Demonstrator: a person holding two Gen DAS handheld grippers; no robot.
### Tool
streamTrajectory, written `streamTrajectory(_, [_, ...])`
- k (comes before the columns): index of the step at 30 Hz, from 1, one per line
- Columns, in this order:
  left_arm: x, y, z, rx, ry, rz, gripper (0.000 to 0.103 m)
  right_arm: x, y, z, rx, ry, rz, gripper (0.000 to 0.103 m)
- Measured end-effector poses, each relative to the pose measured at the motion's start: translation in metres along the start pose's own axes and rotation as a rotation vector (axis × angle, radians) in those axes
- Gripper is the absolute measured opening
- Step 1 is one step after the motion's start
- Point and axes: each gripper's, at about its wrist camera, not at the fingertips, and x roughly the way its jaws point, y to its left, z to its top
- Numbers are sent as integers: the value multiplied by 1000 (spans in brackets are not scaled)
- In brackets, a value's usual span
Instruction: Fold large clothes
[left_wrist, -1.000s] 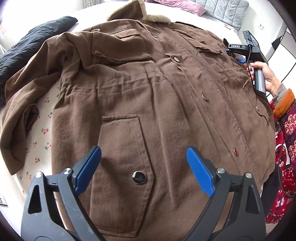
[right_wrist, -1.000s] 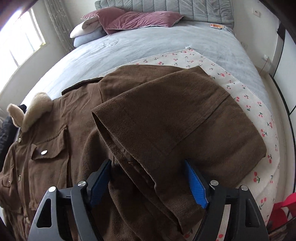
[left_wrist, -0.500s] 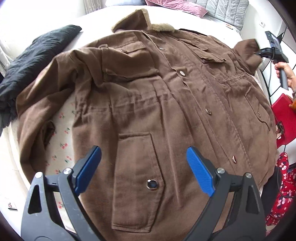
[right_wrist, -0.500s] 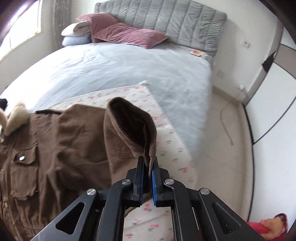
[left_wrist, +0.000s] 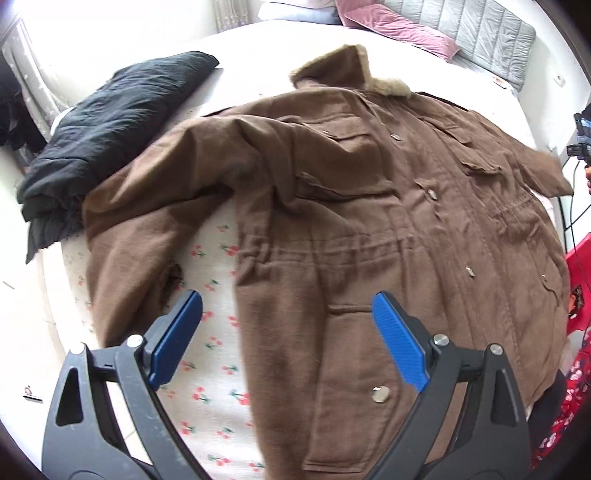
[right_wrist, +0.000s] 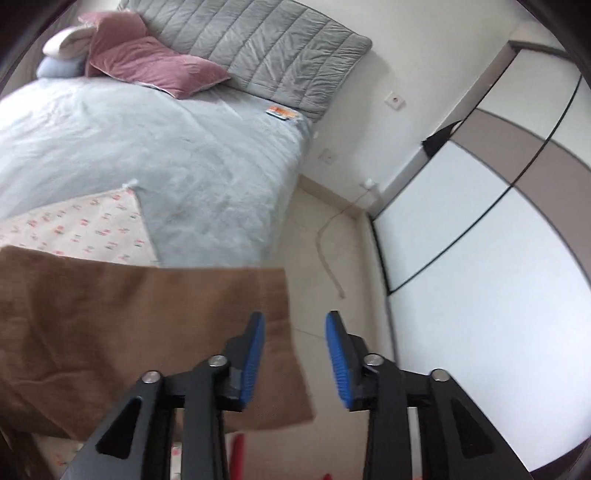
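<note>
R gripper (right_wrist: 294, 360) is opening, having just dropped the coat (left_wrist: 369, 229) sleeve (right_wrist: 147, 332), now spread flat; L gripper (left_wrist: 288, 339) is hanging wide, empty.

I count one brown coat (left_wrist: 369, 206) on the bed, one black garment (left_wrist: 110, 118) bundled beside it, one cherry-print sheet (left_wrist: 218, 354) under the coat. Two grippers: left gripper (left_wrist: 288, 343), right gripper (right_wrist: 295, 358). Pillows: one pink pillow (right_wrist: 147, 62), one white pillow (right_wrist: 70, 40), one pale blue pillow (right_wrist: 59, 68). One grey headboard (right_wrist: 266, 48). Two wall sockets (right_wrist: 395, 100).
</note>
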Motion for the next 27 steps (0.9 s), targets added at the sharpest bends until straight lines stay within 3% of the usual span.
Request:
streamTrajectory(5, [1, 42, 9, -21, -27, 148, 93, -40, 36, -6, 18, -3, 320, 59])
streamTrajectory(10, [5, 124, 0, -213, -30, 213, 93, -100, 88, -30, -84, -24, 509, 65])
streamTrajectory(15, [34, 209, -30, -476, 27, 117, 93, -141, 144, -65, -190, 0, 671, 66])
streamTrajectory(17, [53, 231, -42, -572, 58, 29, 93, -152, 166, -78, -226, 17, 716, 66])
streamTrajectory(20, [78, 233, -51, -643, 94, -116, 87, -164, 196, -94, -283, 43, 746, 66])
streamTrajectory(21, [76, 227, -48, -623, 69, -88, 78, -168, 205, -98, -301, 48, 752, 66])
streamTrajectory(22, [69, 216, -41, -566, 15, -72, 28, -173, 215, -104, -320, 54, 761, 66])
streamTrajectory(23, [62, 208, -33, -537, -16, -78, 3, -179, 222, -107, -337, 59, 771, 66])
streamTrajectory(25, [31, 190, -11, -515, -142, -33, 4, -192, 233, -114, -363, 66, 790, 66])
streamTrajectory(27, [4, 169, 11, -461, -258, -111, 4, -203, 240, -117, -375, 61, 811, 66])
